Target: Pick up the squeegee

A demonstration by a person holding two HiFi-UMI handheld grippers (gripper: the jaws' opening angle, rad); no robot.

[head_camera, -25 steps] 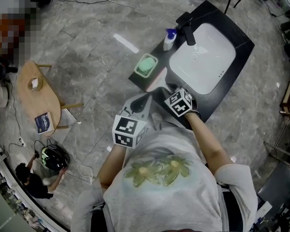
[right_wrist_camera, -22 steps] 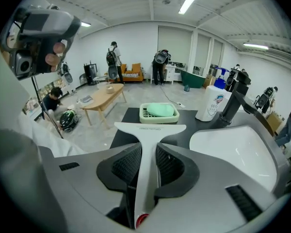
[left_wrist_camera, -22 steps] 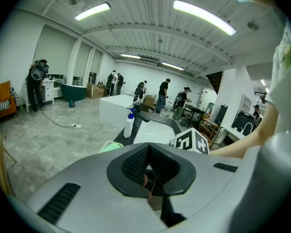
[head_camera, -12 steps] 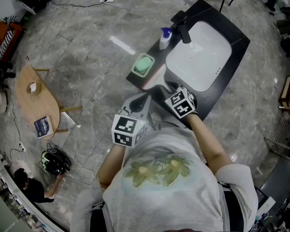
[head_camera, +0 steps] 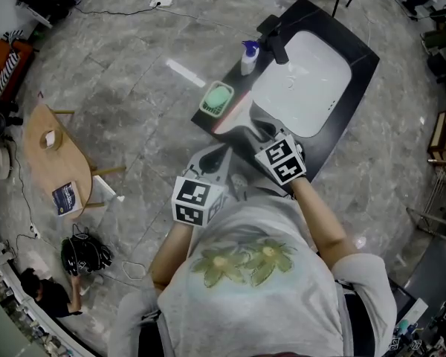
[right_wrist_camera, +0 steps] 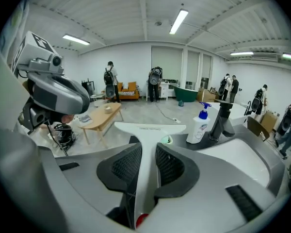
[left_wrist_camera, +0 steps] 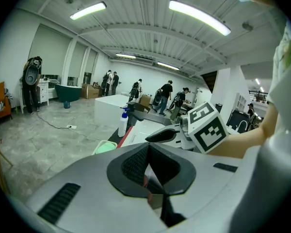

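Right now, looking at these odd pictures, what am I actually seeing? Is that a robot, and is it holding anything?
There is no robot here. A person holds a two-jawed hand tool, called a gripper, in each hand. One picture comes from a camera on the person's head, looking down over the shoulders and arms. The other two come from cameras riding on the grippers, each looking along its own jaws. The cubes with square markers are part of the grippers. In front stands a black counter with a white sink, a dark tap, a soap bottle with a blue pump, and a green pad in a small tray. The right gripper is shut on the handle of a white squeegee. The left gripper is shut with nothing in it.
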